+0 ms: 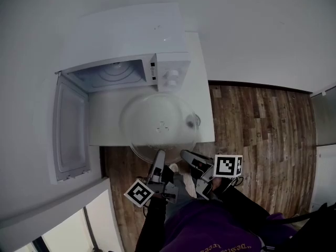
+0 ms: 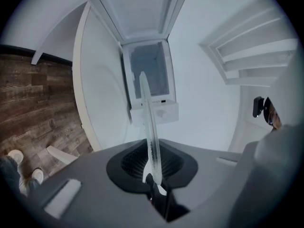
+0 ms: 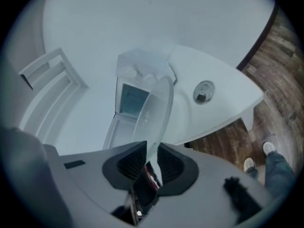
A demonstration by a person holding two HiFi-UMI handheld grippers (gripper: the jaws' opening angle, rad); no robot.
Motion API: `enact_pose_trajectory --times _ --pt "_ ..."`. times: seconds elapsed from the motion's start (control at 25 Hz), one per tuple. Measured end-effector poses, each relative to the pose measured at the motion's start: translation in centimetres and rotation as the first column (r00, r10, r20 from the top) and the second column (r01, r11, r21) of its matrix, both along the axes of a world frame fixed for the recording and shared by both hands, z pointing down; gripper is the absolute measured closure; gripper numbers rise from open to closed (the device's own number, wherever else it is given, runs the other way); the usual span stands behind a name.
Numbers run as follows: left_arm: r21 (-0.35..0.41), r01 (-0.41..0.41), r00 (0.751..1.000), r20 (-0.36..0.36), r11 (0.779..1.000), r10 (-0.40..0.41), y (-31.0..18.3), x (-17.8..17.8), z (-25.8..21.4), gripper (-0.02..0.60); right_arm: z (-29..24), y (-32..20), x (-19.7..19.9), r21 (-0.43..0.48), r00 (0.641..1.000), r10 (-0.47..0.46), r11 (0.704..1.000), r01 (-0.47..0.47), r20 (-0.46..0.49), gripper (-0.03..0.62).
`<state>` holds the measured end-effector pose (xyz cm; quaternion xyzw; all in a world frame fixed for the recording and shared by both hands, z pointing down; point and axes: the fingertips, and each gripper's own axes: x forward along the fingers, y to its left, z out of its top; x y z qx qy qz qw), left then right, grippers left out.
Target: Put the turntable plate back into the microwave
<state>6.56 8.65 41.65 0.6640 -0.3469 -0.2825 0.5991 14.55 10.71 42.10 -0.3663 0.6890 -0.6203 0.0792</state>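
Door: the door hangs wide open at the far left, so the way in is free.
Microwave: the microwave sits at the back of the white bench. I see no plate in its cavity.
Plate: the glass plate is outside, in front of the microwave. It lies about flat over the bench, with its near rim out past the bench's front edge.
Left gripper: my left gripper has its fingers clenched on the plate's near rim.
Right gripper: my right gripper has its fingers grasping the same rim, just beside the left.
Round thing: a small round thing sits by the plate's right edge; what it is I cannot tell.
Done: door open, plate held in both grippers.
Left to do: slide the plate into the cavity, settle it level and let go. I judge the task is under halfway.
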Motion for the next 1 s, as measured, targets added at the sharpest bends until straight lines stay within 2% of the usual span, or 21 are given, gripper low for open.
enact_pose_trajectory --times 0.36,0.56,0.72,1.0 --pt "0.067 0.132 0.991 0.008 0.989 -0.133 -3.0 -7.0 -1.8 0.545 -1.5 -4.0 -6.7 0.076 0.992 -0.125 0.989 0.124 0.005 0.520" --pt "0.094 0.150 0.988 0.026 0.984 -0.153 -7.1 -8.8 -1.6 0.543 -1.7 -8.4 -8.5 0.111 0.987 -0.162 0.981 0.162 -0.008 0.517" --pt "0.091 0.182 0.983 -0.007 0.979 -0.182 -10.7 -10.2 -1.4 0.546 -1.4 -12.0 -9.9 0.134 0.983 -0.182 0.974 0.183 -0.020 0.514" --pt "0.088 0.280 0.959 -0.065 0.956 -0.275 -15.4 -12.1 -0.8 0.548 -1.1 -17.4 -11.6 0.223 0.971 -0.235 0.945 0.241 -0.052 0.505"
